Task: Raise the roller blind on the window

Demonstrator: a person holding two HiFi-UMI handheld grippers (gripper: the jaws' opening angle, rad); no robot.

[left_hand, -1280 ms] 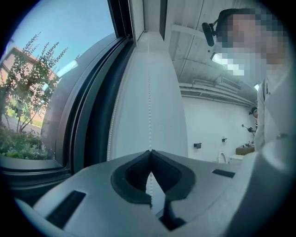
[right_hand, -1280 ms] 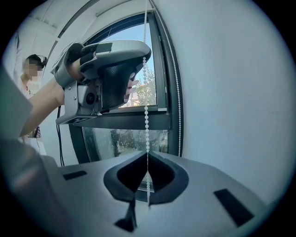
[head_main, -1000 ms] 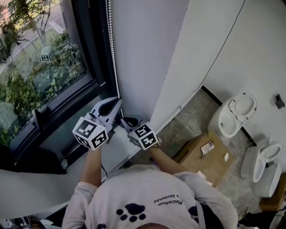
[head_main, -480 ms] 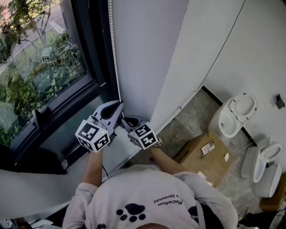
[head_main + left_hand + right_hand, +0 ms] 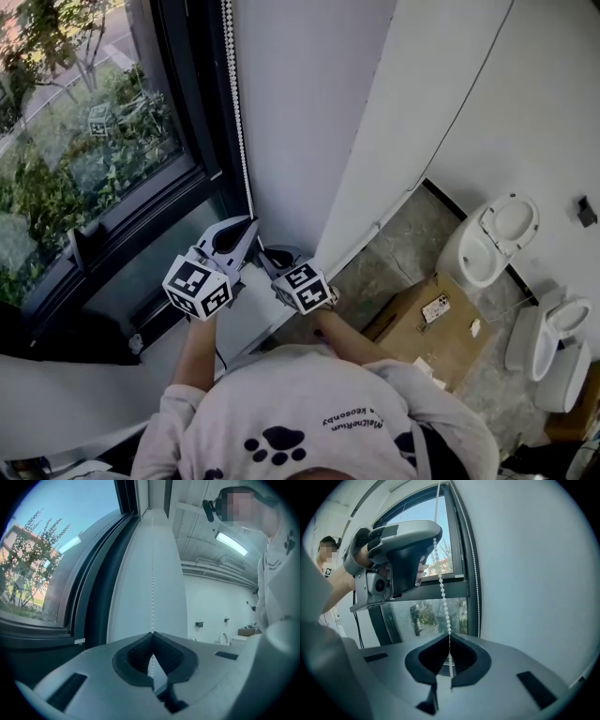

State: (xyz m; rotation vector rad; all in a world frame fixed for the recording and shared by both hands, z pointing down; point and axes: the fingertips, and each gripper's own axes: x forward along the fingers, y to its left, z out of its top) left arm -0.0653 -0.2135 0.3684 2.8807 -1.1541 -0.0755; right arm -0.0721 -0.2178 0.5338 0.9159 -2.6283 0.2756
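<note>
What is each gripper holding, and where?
Both are shut on one strand of the bead chain: the left gripper higher up, the right gripper just below it.

window [image 5: 103, 159]: dark frame, greenery outside, left of left gripper [image 5: 249, 223] | wall [image 5: 309, 112]: white, just ahead of it | floor [image 5: 403, 234]: mottled stone, right of right gripper [image 5: 264, 253] | cardboard box [image 5: 422, 333], white toilet [image 5: 492, 239]: further right | ceiling strip light [image 5: 232, 544]: lit

White bead chain [image 5: 236, 103], taut, vertical
</note>
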